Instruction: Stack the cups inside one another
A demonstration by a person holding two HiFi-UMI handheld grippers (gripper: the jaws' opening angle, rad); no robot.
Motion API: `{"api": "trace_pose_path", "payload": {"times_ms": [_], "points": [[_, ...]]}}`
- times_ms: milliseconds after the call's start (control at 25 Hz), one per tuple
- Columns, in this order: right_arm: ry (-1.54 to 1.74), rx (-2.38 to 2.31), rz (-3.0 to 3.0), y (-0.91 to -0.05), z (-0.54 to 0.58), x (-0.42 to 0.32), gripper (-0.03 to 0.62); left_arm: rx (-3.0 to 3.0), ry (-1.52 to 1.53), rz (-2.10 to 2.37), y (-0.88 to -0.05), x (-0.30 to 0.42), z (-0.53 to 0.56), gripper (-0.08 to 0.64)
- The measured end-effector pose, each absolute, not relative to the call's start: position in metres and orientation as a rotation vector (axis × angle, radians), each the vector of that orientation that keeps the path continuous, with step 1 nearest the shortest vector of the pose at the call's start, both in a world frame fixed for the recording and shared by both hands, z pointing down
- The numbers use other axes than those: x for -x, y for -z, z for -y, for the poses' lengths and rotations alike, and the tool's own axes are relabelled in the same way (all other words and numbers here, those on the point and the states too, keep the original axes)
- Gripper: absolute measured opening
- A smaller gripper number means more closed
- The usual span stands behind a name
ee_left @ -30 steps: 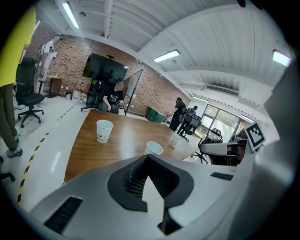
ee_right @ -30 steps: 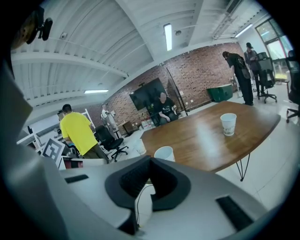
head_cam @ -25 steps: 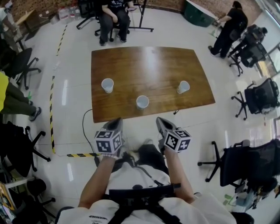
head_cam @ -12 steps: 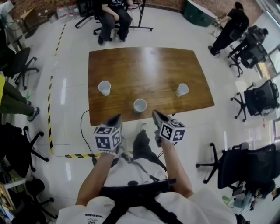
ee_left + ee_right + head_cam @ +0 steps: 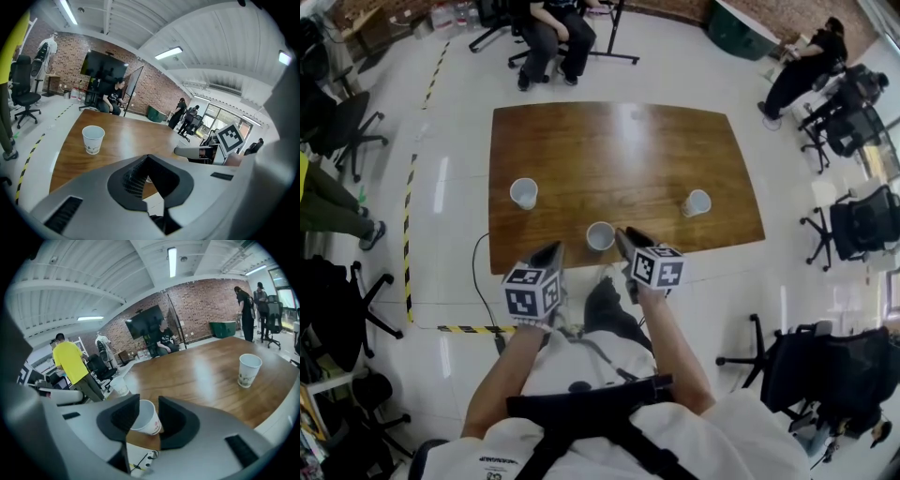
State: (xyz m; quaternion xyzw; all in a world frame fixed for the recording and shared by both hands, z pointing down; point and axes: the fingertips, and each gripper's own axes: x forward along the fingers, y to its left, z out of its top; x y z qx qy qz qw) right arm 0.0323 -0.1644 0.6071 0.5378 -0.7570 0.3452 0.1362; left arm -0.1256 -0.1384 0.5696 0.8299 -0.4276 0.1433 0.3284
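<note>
Cups number three, all white paper, upright and well apart on the one brown wooden table. The left cup stands toward the table's left side. The middle cup stands close to the near edge. The right cup stands toward the right side. None sits inside another.

There are two grippers, one in each hand, each carrying a marker cube on top. Two bare forearms reach forward from a white shirt, and both grippers point forward and downward toward the table's near edge.

The left gripper hangs just short of that near edge, to the near left of the middle cup. Its jaws are clenched together with nothing between them. The left cup shows beyond it, farther off on the table.

The right gripper reaches over the near edge, its tips just beside the middle cup on the cup's right. Its jaws have just been opening and now stand apart. In the right gripper view the middle cup shows in the gap between the dark pads, which do not press on it.

One person sits on a chair beyond the table's far edge.
</note>
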Motion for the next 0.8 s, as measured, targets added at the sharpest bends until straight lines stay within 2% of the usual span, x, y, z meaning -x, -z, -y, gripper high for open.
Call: {"api": "trace_pose_path", "payload": {"times_ms": [400, 520, 800], "points": [[-1.027, -1.415, 2.145, -0.644, 0.182, -0.017, 0.148, -2.138, -0.391, 1.133, -0.58, 0.123, 0.149, 0.0], [-1.028, -1.392, 2.147, -0.648, 0.184, -0.014, 0.106, -2.131, -0.391, 1.14, -0.581, 0.124, 0.15, 0.0], [-1.029, -1.362, 2.132, -0.658, 0.188, -0.008, 0.085, -2.114, -0.39, 1.164, -0.583, 0.131, 0.153, 0.0]]}}
